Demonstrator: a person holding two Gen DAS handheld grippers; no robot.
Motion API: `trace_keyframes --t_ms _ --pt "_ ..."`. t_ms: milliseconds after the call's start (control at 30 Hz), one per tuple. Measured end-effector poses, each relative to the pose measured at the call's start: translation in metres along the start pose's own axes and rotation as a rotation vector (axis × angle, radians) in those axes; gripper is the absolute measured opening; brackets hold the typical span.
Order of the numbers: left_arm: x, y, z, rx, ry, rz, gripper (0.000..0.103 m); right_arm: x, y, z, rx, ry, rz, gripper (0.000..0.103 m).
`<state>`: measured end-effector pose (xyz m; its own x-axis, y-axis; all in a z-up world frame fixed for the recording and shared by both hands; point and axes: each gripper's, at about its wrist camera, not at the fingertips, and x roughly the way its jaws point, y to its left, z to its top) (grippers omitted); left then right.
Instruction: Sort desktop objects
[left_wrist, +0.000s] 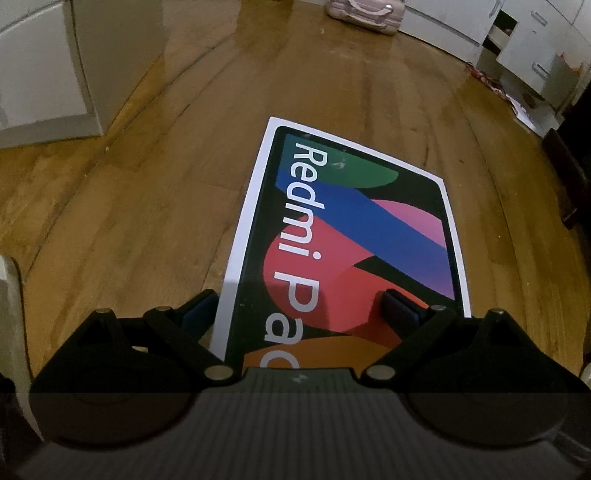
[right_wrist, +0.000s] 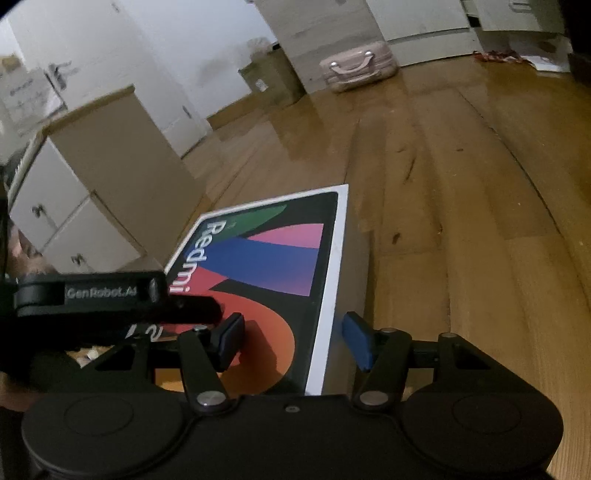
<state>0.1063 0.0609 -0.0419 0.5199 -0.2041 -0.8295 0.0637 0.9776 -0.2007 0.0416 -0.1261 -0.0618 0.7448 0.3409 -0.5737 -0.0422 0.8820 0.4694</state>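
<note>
Left wrist view shows your left tongs (left_wrist: 299, 306) spread wide over the near end of a Redmi Pad box (left_wrist: 343, 236), which lies flat on the wooden floor (left_wrist: 147, 206). One finger (left_wrist: 197, 308) sits just outside the box's left edge, the other over its printed lid; neither pad presses on the box, so these tongs grip nothing.

From the right wrist view, your right tongs (right_wrist: 295, 339) stand at a middling gap astride the box's (right_wrist: 266, 258) right edge: the left finger (right_wrist: 231, 339) is over the orange part of the lid and the blue-padded finger (right_wrist: 356, 339) is beside the box's side wall. You cannot tell from this angle whether either pad touches the cardboard, but no grip shows. Your left tool's black arm, lettered GenRobot.AI (right_wrist: 99, 293), crosses the lid's near left corner.

Farther back, a pink suitcase (right_wrist: 358, 66) rests on the floor near white cabinets (right_wrist: 424, 18), well apart from the box. A white drawer unit (right_wrist: 66, 206) stands left of the box.
</note>
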Motion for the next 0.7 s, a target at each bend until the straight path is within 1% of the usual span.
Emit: trace_keyframes --t_ms 133,300,367,467,600,700 --pt "0.004 0.014 -0.002 -0.058 0.029 -0.03 0.095 -0.001 -0.003 -0.001 0.018 -0.002 0.025 0.066" --pt "0.008 0.02 -0.001 -0.102 0.011 -0.043 0.095 0.0 -0.004 -0.002 0.021 -0.004 0.034 0.066" --pt "0.007 0.019 0.001 -0.104 -0.014 -0.057 0.095 -0.001 -0.004 -0.003 0.03 -0.009 0.031 0.066" --pt "0.007 0.021 0.002 -0.111 -0.019 -0.067 0.095 -0.003 -0.005 -0.003 0.047 -0.01 0.026 0.066" --pt "0.006 0.022 0.004 -0.119 -0.019 -0.076 0.095 -0.005 -0.011 -0.002 0.086 0.037 0.052 0.066" --pt "0.001 0.02 0.004 -0.104 -0.016 -0.067 0.095 -0.007 -0.015 -0.002 0.11 0.051 0.047 0.066"
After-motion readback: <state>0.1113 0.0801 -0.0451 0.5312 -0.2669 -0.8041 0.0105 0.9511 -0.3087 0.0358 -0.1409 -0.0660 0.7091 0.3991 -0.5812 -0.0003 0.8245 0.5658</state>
